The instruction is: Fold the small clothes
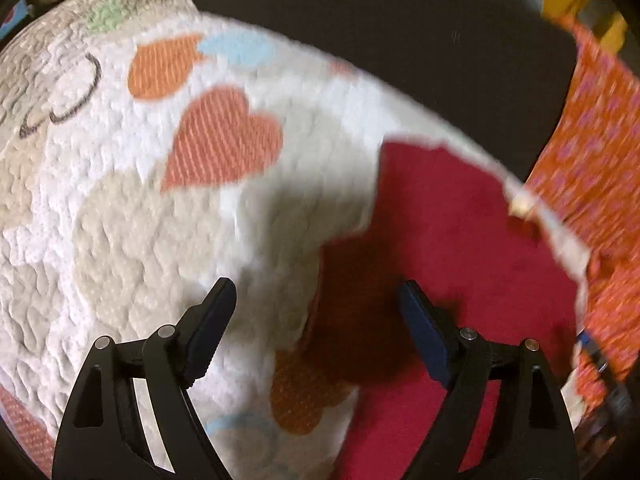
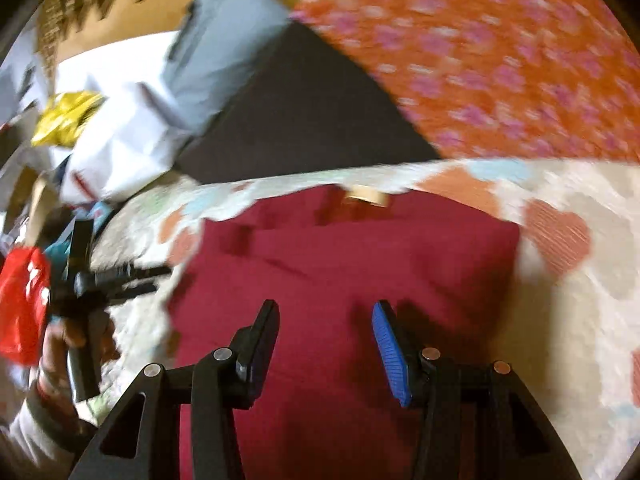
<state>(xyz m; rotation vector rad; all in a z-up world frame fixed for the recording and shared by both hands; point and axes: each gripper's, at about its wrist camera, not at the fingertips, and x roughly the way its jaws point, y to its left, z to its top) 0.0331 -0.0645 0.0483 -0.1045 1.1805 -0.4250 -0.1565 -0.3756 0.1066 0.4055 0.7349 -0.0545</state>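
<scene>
— Where is the red garment [image 2: 344, 248] lying?

— It is lying flat on a white quilt [image 1: 132, 216] patterned with hearts, beside an orange dotted cloth [image 2: 500, 60].

— And the tongs?

— The left tongs [image 1: 316, 312] are hovering over the garment's edge, spread apart and gripping nothing. The right tongs [image 2: 326, 336] are hanging above its middle, likewise parted and empty.

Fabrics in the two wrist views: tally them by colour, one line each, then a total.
Dark red garment: 1
White quilt with hearts: 1
Orange cloth with pink spots: 1
Total: 3

Both the left tongs and the right tongs hang open above them, gripping nothing.
</scene>
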